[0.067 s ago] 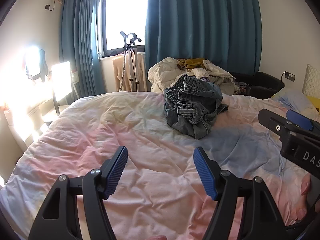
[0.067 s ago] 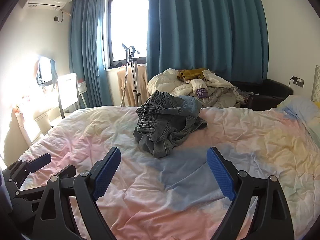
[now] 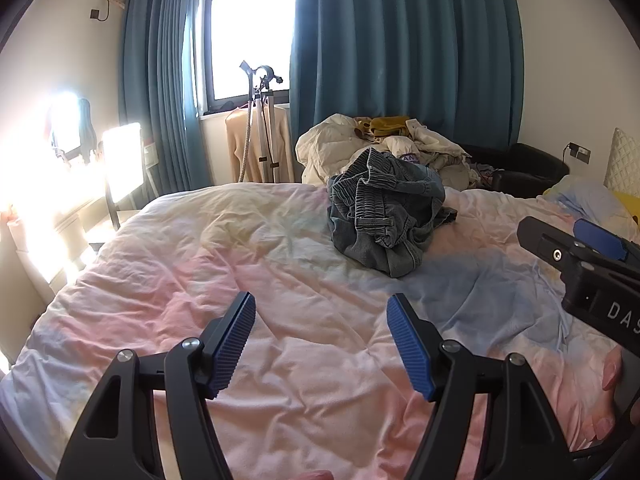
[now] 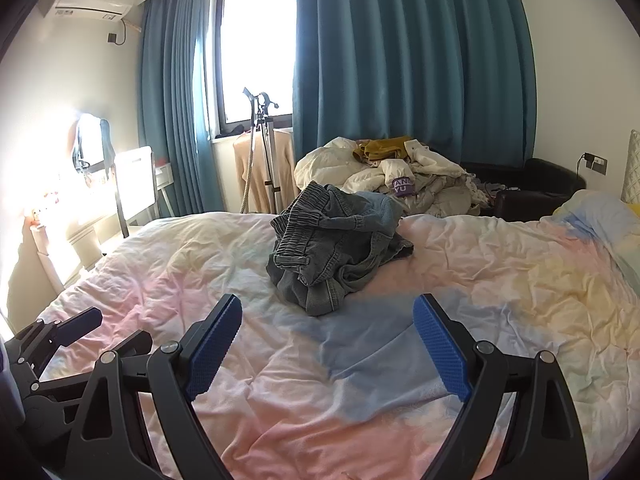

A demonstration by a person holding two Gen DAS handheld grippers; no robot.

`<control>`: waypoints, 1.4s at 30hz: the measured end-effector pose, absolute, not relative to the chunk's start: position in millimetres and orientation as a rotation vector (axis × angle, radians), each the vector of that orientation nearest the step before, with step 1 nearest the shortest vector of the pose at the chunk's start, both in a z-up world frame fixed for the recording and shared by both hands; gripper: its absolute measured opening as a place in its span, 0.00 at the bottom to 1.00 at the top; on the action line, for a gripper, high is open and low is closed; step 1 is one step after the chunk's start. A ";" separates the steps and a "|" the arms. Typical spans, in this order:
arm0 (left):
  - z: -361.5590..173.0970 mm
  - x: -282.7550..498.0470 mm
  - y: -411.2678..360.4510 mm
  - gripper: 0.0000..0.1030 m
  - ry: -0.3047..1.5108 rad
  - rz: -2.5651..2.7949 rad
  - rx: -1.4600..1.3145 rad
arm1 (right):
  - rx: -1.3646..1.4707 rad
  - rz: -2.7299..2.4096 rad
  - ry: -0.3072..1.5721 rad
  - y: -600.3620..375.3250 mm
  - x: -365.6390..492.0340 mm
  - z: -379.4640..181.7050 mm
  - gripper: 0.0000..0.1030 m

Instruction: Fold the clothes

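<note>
Both of my grippers hover over the near part of the bed, whose quilt runs pink, pale blue and yellow. The landmark is the crumpled pair of denim jeans, lying in a heap on the quilt towards the far edge of the bed, its elastic waistband uppermost.

Left gripper: jaws wide apart, nothing between them but quilt. It sits on the near side of the jeans and to their left, well apart from them, tilted down towards the quilt.

Right gripper: jaws wide apart, likewise empty. In its own view the jeans lie straight ahead, beyond the blue pads, not touching them. In the left wrist view I see this gripper's black body to the right of the jeans and nearer to me.

Behind the jeans, off the far edge of the bed, is a pile of cream and mustard laundry. Further behind stand teal curtains and a bright window. Left of the pile, a garment steamer stand carries a beige top.
</note>
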State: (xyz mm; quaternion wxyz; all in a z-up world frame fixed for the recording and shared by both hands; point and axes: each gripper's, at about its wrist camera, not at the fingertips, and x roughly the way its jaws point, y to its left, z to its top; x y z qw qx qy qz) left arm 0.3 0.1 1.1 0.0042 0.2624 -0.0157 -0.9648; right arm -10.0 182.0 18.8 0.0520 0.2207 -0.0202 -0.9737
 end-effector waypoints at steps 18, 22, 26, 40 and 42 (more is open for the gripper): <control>-1.1 1.1 -2.0 0.68 -0.032 -3.027 0.820 | 0.666 -2.969 -0.065 181.8 -9.3 16.6 0.86; -2.8 0.8 -1.9 0.68 -0.034 -3.029 0.820 | 0.670 -2.969 -0.066 182.3 -9.8 16.6 0.86; -2.5 -0.2 -1.3 0.68 -0.032 -3.029 0.822 | 0.671 -2.974 -0.064 183.2 -9.2 16.0 0.86; -3.6 -1.5 -0.7 0.68 -0.032 -3.032 0.827 | 0.682 -2.975 -0.064 182.5 -9.9 16.6 0.86; -3.0 -1.0 -1.1 0.68 -0.032 -3.033 0.826 | 0.685 -2.974 -0.067 182.6 -10.2 15.9 0.86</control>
